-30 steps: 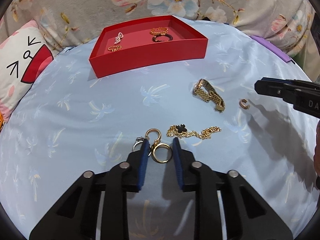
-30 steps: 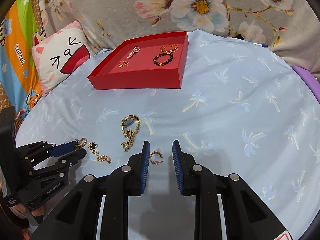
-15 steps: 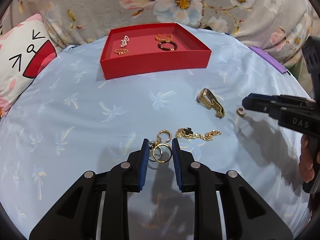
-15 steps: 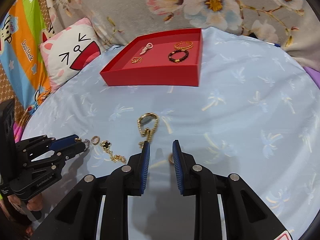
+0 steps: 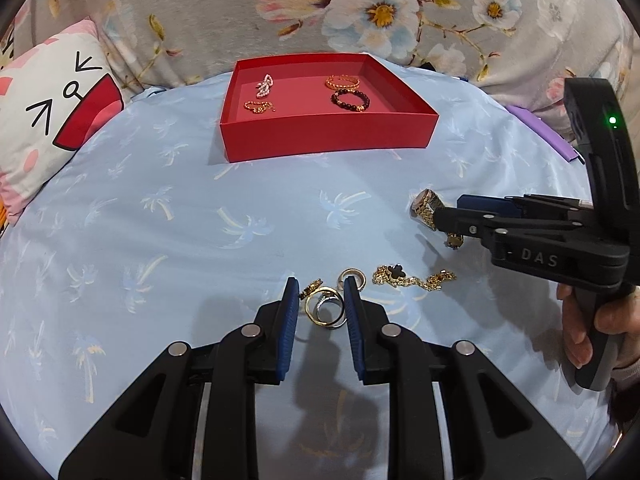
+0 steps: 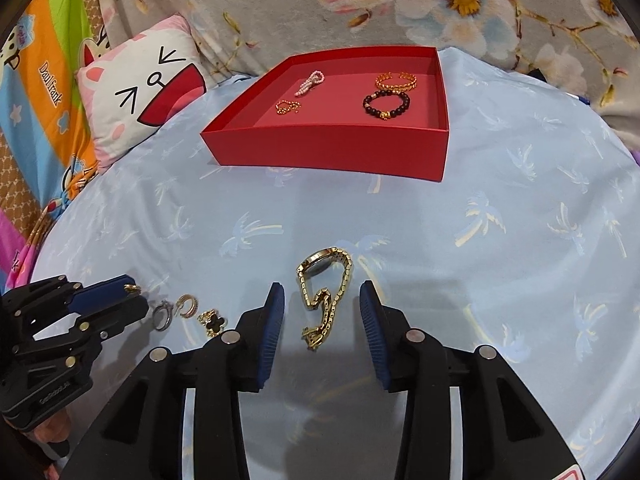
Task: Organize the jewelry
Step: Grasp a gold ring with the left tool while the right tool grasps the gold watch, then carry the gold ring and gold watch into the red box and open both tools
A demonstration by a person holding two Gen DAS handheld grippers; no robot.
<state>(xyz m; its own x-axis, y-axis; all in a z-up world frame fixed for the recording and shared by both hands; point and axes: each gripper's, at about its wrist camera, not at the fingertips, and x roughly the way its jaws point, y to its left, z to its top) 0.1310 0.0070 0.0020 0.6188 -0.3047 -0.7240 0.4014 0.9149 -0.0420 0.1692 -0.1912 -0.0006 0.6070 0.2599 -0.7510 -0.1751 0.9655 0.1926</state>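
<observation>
A red tray (image 5: 320, 142) (image 6: 328, 148) at the back of the blue cloth holds a pink bead piece, a small gold chain, a gold bangle (image 5: 342, 81) and a dark bead bracelet (image 6: 386, 105). My left gripper (image 5: 320, 282) (image 6: 128, 292) is shut on a gold hoop (image 5: 324, 312) just above the cloth. A silver ring (image 6: 162, 314), another gold ring (image 6: 188, 305) and a black-clover necklace (image 5: 400, 274) lie beside it. My right gripper (image 6: 320, 286) (image 5: 448, 212) straddles a gold watch (image 6: 324, 280). Its jaws are opening and the pads stand clear of the watch.
A cat-face pillow (image 5: 52, 120) (image 6: 148, 92) lies at the left edge. Floral fabric rises behind the tray. A purple strip (image 5: 540, 132) is at the far right. A person's hand (image 5: 600, 320) holds the right gripper's handle. A striped colourful blanket (image 6: 40, 80) hangs far left.
My right gripper slid left, from around a small hoop earring to around the gold watch, and its jaws widened. The left gripper kept the gold hoop between its pads and shifted slightly.
</observation>
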